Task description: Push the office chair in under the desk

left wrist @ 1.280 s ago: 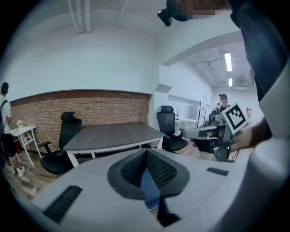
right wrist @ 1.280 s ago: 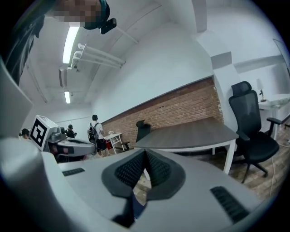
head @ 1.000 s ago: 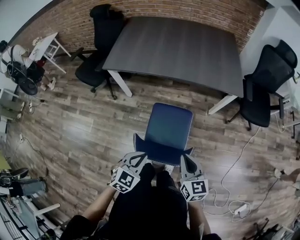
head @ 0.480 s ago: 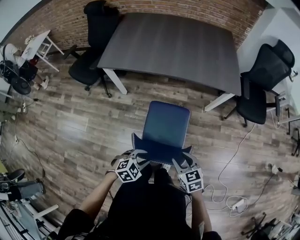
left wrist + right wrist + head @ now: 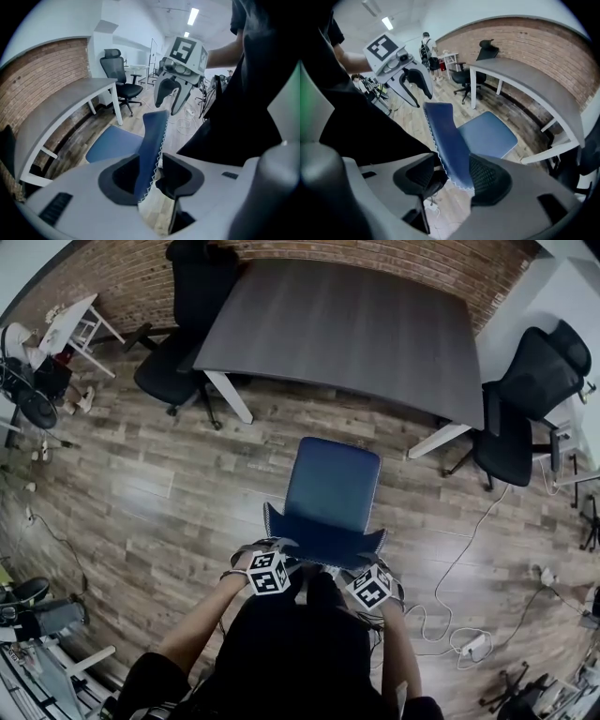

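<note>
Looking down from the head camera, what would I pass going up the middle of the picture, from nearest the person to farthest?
First the left claw and right claw, jaws just opening with the backrest between them → blue chair seat → wooden floor → grey desk → brick wall.

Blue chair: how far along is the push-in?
Done: nothing yet; the blue chair stands clear of the desk. In hand: left gripper and right gripper, jaws just opening, straddle the top of its backrest without clamping. Left: grip or lean, then roll it under.
</note>
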`<state>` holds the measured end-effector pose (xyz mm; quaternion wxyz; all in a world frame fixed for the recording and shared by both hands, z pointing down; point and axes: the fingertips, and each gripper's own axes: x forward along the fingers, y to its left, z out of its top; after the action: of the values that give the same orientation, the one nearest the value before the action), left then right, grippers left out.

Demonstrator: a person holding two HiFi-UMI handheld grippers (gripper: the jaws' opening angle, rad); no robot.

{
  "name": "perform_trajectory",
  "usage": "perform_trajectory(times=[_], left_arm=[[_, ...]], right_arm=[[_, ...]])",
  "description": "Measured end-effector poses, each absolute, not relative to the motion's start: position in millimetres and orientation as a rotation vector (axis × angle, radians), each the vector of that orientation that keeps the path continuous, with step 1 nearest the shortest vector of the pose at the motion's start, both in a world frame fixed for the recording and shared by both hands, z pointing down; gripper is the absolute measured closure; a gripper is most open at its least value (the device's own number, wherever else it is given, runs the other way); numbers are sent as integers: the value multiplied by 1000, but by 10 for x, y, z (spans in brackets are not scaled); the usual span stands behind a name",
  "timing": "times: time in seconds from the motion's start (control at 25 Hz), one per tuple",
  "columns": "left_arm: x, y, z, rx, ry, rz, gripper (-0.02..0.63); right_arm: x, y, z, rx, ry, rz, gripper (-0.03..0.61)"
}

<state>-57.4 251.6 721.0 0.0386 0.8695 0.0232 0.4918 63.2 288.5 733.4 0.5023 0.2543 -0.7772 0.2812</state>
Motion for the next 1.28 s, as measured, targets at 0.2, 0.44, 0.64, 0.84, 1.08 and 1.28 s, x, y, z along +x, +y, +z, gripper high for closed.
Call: perform_trajectory(times=[0.2, 0.44, 0.64, 0.84, 1.08, 1.28], left_arm=[[-628, 2513, 7497, 2614, 102, 1600, 443], [-672, 2540, 7789, 2568, 100, 1639, 443], [-649, 2545, 7930, 2561, 105, 1660, 443], [-668, 2522, 7963, 2560, 117, 1645, 453], [-636, 2518, 7913, 2587, 168, 1669, 487], [-693, 2399, 7917, 2612, 156, 1692, 504]], right_arm=[[710, 2988, 7640, 546, -1779, 631, 347], [723, 3055, 7905, 531, -1737, 658, 345], [804, 2964, 8077, 590, -1669, 576, 362], [783, 2932, 8132, 587, -1670, 548, 393], [763, 2902, 8144, 541, -1689, 500, 426], [699, 2773, 8138, 557, -1704, 486, 440]])
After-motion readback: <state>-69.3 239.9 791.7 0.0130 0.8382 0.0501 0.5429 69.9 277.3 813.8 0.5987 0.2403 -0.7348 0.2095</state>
